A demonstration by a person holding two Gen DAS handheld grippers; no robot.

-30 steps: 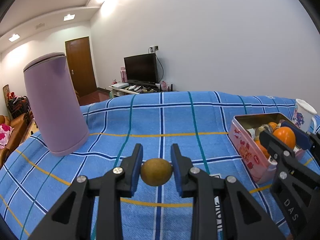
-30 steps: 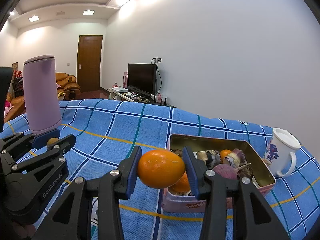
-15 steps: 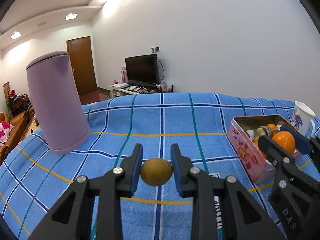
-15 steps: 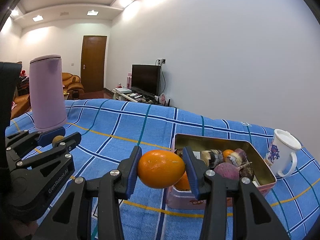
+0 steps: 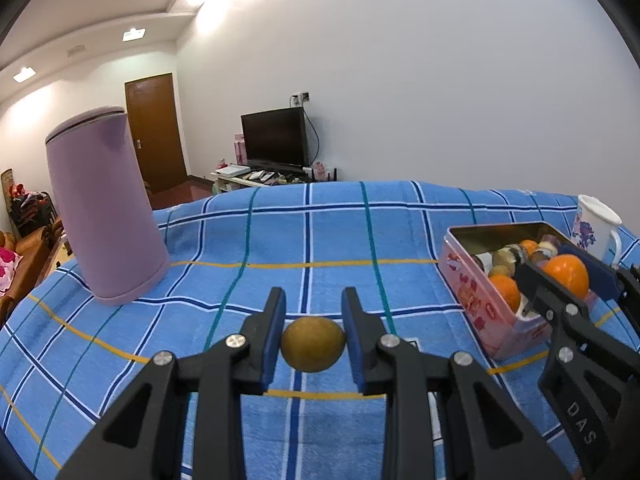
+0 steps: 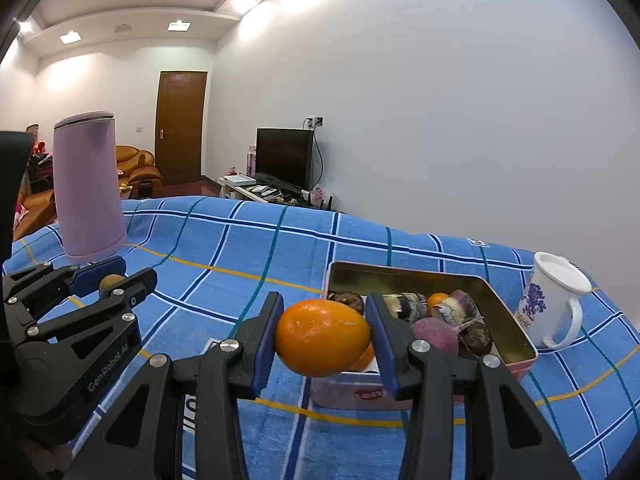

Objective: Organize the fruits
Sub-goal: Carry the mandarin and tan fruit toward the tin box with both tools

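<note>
My left gripper (image 5: pixel 313 340) is shut on a small brown round fruit (image 5: pixel 313 345) and holds it above the blue checked cloth. It also shows at the left of the right wrist view (image 6: pixel 114 278). My right gripper (image 6: pixel 324 336) is shut on an orange (image 6: pixel 322 337) and holds it just in front of the near left corner of a pink tin box (image 6: pixel 516 354). The box holds another orange, purple vegetables and several other pieces. In the left wrist view the box (image 5: pixel 472 300) is at the right, with the right gripper (image 5: pixel 566 276) at its near end.
A tall lilac jug (image 5: pixel 102 212) stands at the far left on the cloth (image 5: pixel 320 240). A white flowered mug (image 6: pixel 554 306) stands right of the box. Behind the table are a TV, a wooden door and a sofa.
Both grippers have drawn back a little and risen slightly, each still holding its fruit. The jug and box look a bit farther off.
</note>
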